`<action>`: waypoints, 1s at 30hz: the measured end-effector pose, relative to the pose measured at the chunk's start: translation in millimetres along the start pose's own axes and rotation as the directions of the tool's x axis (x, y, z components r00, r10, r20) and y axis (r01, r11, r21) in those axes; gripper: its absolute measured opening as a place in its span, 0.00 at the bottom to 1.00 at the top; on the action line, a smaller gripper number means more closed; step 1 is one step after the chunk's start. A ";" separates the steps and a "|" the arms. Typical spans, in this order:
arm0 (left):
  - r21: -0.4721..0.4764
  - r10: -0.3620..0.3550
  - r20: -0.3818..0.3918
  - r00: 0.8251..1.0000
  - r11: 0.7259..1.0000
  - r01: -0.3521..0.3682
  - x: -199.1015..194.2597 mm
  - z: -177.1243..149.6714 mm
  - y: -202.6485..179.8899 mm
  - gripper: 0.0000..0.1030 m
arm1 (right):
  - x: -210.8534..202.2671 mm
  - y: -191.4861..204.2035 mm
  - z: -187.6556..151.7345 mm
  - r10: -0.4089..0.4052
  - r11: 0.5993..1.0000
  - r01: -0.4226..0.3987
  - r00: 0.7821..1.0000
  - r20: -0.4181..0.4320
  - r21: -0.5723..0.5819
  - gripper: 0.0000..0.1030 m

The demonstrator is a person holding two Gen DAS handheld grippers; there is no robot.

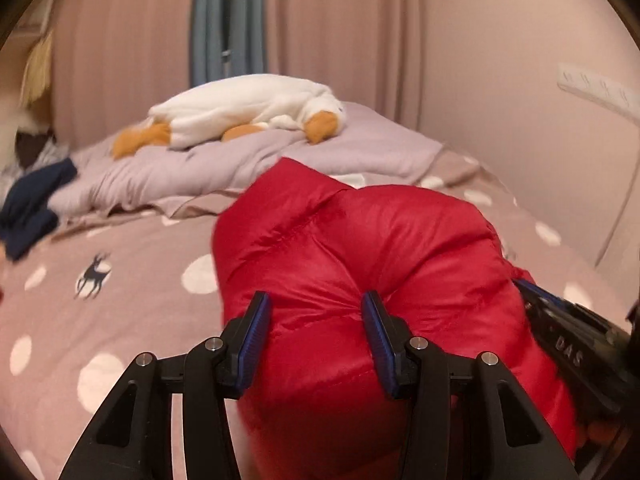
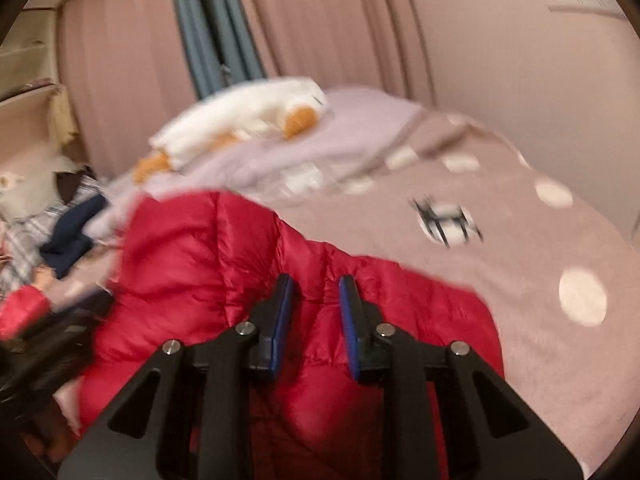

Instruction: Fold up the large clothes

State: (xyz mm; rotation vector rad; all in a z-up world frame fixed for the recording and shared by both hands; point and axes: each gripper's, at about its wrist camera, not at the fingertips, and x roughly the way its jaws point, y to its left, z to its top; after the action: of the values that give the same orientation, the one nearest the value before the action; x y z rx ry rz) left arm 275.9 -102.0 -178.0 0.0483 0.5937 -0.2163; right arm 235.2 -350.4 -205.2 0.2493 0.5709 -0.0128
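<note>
- I have the red puffer jacket (image 1: 360, 256) bunched up on the pink dotted bedspread (image 1: 132, 264), and I place everything else from it.
- My left gripper (image 1: 316, 308) is clamped on a thick puffed fold at the jacket's near side; the blue pads (image 1: 256, 344) press into the fabric on both sides, and the fold bulges up between and beyond them.
- My right gripper (image 2: 316, 292) is further along the same jacket. Its jaws stand narrow with red fabric between them, but the right wrist view is smeared and I cannot tell whether the pads actually bite.
- In the left wrist view, the right tool's black body pokes in just right of the jacket.
- Beyond the jacket, toward the curtains (image 1: 332, 32), a lilac blanket (image 1: 248, 160) lies rumpled, with a white plush goose (image 1: 248, 108) stretched on top of it.
- Left of the jacket, at the bed's edge, sits a heap of dark navy clothing (image 1: 32, 208).
- Right of the jacket, on the wall, a white power strip (image 1: 592, 88) is mounted.
</note>
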 end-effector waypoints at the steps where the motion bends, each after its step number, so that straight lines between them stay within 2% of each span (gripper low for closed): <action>1: 0.006 0.018 -0.003 1.000 1.000 -0.018 1.6 -2.2 -3.3 0.45 | 5.9 -7.5 -1.9 0.024 0.999 -0.024 1.000 -0.017 0.041 0.21; 3: 0.019 0.017 0.001 1.000 1.000 -0.017 2.5 -5.5 -5.8 0.45 | 12.1 -18.0 -2.3 0.069 0.993 -0.065 0.997 -0.040 0.101 0.21; 8: -0.062 -0.061 0.014 0.998 0.996 0.062 11.1 -14.8 18.6 0.48 | 20.5 -0.9 -5.5 0.001 0.998 0.002 0.999 -0.051 0.055 0.20; 13: -0.017 -0.002 0.040 0.999 1.000 0.003 11.8 -16.4 5.8 0.48 | 33.1 8.2 -12.8 -0.035 0.999 0.037 0.998 -0.056 0.031 0.20; 18: -0.019 0.001 0.049 0.999 1.000 0.000 11.4 -18.6 7.8 0.48 | 29.1 0.3 -13.9 0.005 0.998 -0.001 0.999 -0.053 0.070 0.21; 23: -0.029 -0.002 0.027 1.000 1.000 0.003 -5.6 -11.8 15.3 0.53 | 11.6 -1.1 -11.4 0.044 0.995 -0.042 0.999 -0.018 0.090 0.25; 25: -0.099 -0.063 0.011 0.998 0.993 0.063 -24.1 -9.2 27.2 0.53 | -2.3 -2.1 -10.2 0.061 0.994 -0.060 0.998 0.000 0.096 0.36; 26: -0.140 -0.092 0.014 0.996 0.986 0.093 -31.5 -9.7 33.0 0.53 | -11.1 -3.2 -8.1 0.066 0.993 -0.067 0.998 0.008 0.102 0.60; 27: -0.182 -0.133 0.016 0.991 0.974 0.134 -40.4 -10.1 39.1 0.54 | -20.5 -5.0 -5.5 0.059 0.992 -0.060 0.998 0.014 0.112 0.93; 28: -0.202 -0.180 0.008 0.984 0.963 0.178 -49.9 -8.9 44.6 0.60 | -32.7 -8.6 -3.1 0.040 0.989 -0.043 0.999 0.028 0.138 1.00; 30: -0.225 -0.247 0.035 0.969 0.942 0.248 -69.3 -9.3 55.0 0.77 | -58.6 -18.9 -1.6 0.069 0.978 -0.085 0.994 0.087 0.191 0.99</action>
State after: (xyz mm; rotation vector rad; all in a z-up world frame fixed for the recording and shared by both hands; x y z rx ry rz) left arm 226.7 -34.3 -147.9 -0.2512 0.6149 -0.3908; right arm 183.5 -371.8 -179.4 0.4594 0.4797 -0.0039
